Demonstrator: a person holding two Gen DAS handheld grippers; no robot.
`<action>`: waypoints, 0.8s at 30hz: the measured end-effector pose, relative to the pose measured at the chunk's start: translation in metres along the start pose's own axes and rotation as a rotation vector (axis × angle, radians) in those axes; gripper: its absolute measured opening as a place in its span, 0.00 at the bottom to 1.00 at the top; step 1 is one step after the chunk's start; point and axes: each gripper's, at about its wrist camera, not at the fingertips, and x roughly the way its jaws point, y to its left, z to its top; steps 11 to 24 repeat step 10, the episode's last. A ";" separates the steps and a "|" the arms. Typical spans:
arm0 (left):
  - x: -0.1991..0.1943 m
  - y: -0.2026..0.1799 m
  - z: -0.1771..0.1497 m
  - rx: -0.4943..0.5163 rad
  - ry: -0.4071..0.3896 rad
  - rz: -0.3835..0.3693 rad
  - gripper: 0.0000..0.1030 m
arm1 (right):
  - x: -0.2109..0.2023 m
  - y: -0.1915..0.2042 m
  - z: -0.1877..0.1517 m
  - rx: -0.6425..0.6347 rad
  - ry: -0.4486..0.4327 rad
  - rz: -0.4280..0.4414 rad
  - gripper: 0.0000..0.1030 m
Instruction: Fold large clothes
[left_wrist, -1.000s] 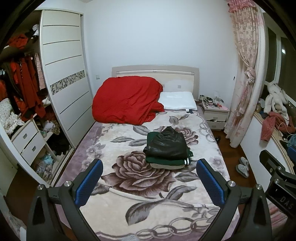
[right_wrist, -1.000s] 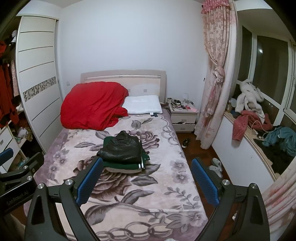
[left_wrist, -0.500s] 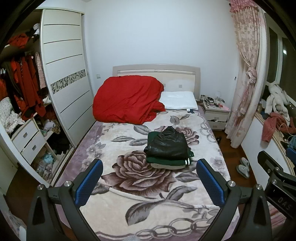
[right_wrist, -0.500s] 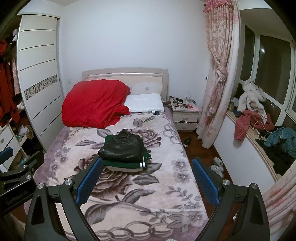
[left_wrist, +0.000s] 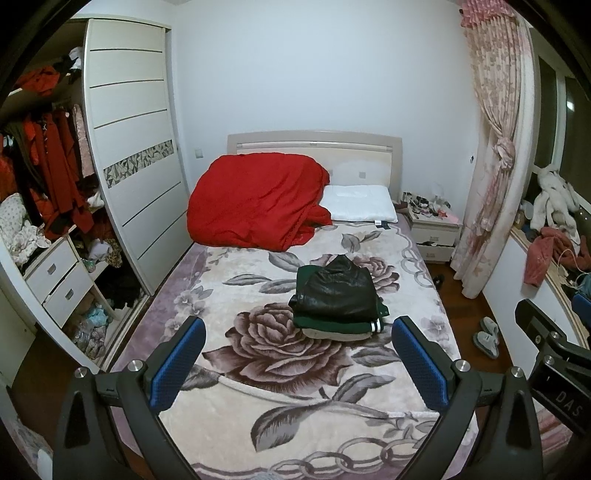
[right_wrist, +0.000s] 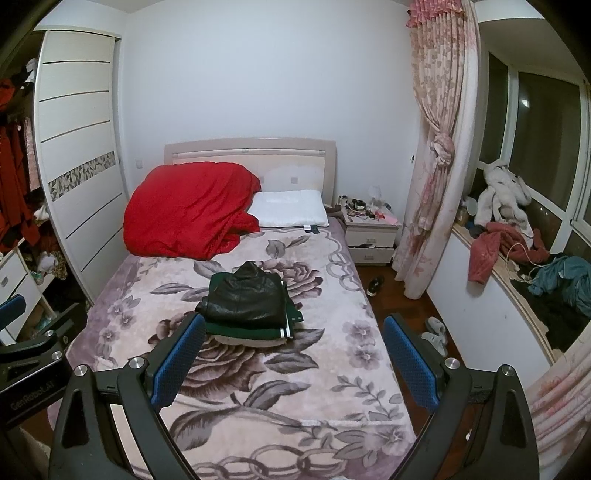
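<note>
Seemingly near done: folded stack (left_wrist: 338, 297) mid-bed (left_wrist: 258, 417), at 12 o'clock of left gripper (left_wrist: 299, 363). Both left and right gripper (right_wrist: 293, 360) spread wide, empty. Nothing unfolded on bed.

White walls, bed (left_wrist: 280, 373), open wardrobe (left_wrist: 133, 155), pink curtain (right_wrist: 439, 147), dark window (right_wrist: 543, 136).

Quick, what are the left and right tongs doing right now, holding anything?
Left tongs: open, holding nothing.
Right tongs: open, holding nothing.
</note>
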 end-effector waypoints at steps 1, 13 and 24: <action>-0.001 0.000 -0.001 0.000 0.001 0.000 1.00 | 0.000 0.000 0.000 0.000 0.001 0.000 0.95; -0.003 0.001 -0.001 -0.025 -0.007 0.015 1.00 | -0.001 0.000 -0.003 0.004 0.002 -0.001 0.96; -0.003 0.001 -0.001 -0.025 -0.007 0.015 1.00 | -0.001 0.000 -0.003 0.004 0.002 -0.001 0.96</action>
